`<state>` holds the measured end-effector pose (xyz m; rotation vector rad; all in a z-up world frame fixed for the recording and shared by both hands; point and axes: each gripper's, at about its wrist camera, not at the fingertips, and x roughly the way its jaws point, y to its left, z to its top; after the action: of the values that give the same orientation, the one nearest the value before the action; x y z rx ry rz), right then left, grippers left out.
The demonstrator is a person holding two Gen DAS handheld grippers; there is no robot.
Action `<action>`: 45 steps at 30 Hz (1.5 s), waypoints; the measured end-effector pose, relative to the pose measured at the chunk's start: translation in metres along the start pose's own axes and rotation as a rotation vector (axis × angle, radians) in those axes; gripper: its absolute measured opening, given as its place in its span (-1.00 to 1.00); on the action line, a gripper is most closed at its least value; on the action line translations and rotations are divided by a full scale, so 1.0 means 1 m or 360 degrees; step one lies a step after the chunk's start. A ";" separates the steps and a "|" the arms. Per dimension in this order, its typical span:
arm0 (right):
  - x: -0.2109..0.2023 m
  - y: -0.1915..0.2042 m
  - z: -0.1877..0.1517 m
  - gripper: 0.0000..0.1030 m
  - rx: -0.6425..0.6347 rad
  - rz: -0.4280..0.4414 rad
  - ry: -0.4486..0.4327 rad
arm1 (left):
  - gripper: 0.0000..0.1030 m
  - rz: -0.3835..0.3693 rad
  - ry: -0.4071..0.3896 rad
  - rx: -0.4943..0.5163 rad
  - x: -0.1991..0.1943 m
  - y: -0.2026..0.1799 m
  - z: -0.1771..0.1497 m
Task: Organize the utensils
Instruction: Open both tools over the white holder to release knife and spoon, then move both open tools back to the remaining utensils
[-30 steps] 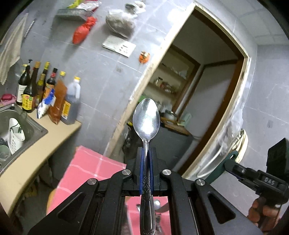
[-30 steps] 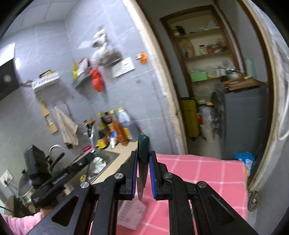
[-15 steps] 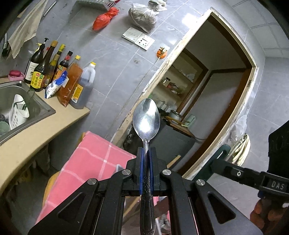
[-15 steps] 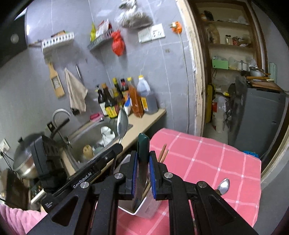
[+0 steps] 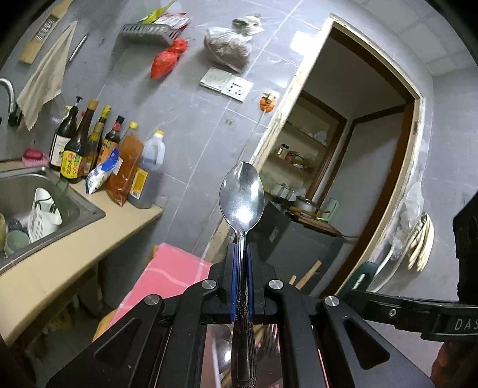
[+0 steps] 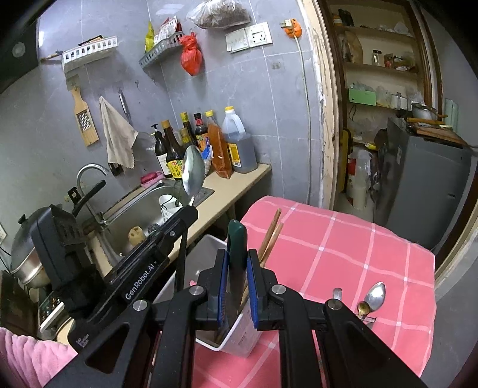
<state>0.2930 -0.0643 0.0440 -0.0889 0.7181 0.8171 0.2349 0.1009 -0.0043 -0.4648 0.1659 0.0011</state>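
left claw point(image 5: 242, 286) pinching spoon point(image 5: 242, 200) bowl-up | right claw point(image 6: 236, 286) pinching green-handled knife point(image 6: 237, 238) | both lower than a second ago, now above white utensil holder point(image 6: 239, 331) with chopsticks point(image 6: 270, 232) on pink-clothed bench point(image 6: 343, 238) | judged: drop-in next; spoons point(image 6: 373, 295) still loose on bench

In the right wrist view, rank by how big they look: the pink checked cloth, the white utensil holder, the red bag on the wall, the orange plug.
1. pink checked cloth
2. white utensil holder, partly hidden behind the right gripper
3. red bag
4. orange plug

The holder sits nearest the camera, which inflates it.
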 end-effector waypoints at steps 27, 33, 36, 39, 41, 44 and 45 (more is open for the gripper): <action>0.027 -0.006 -0.012 -0.75 0.0059 0.0044 0.0111 | -0.93 0.0017 0.0132 0.0108 -0.005 -0.001 -0.028; 0.021 -0.010 -0.012 -0.75 0.0103 0.0057 0.0082 | -0.92 0.0013 0.0144 0.0117 -0.009 -0.002 -0.028; 0.012 -0.013 -0.010 -0.74 0.0126 0.0052 0.0037 | -0.86 0.0019 0.0149 0.0108 -0.013 -0.003 -0.026; -0.001 -0.017 -0.010 -0.51 0.0164 0.0024 -0.0026 | -0.31 0.0033 0.0143 0.0104 -0.019 -0.008 -0.020; -0.014 -0.023 -0.012 -0.22 0.0202 -0.0017 -0.0093 | -0.20 0.0014 0.0107 0.0096 -0.026 -0.013 -0.014; -0.038 -0.038 -0.021 0.12 0.0276 -0.0114 -0.0202 | -0.05 0.0000 0.0113 0.0120 -0.032 -0.026 -0.008; -0.047 -0.044 -0.025 0.29 0.0305 -0.0155 -0.0239 | 0.04 -0.0004 0.0118 0.0133 -0.034 -0.032 -0.006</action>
<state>0.2882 -0.1331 0.0452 0.1086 0.6417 0.6514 0.2015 0.0709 0.0101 -0.3816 0.2370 -0.0252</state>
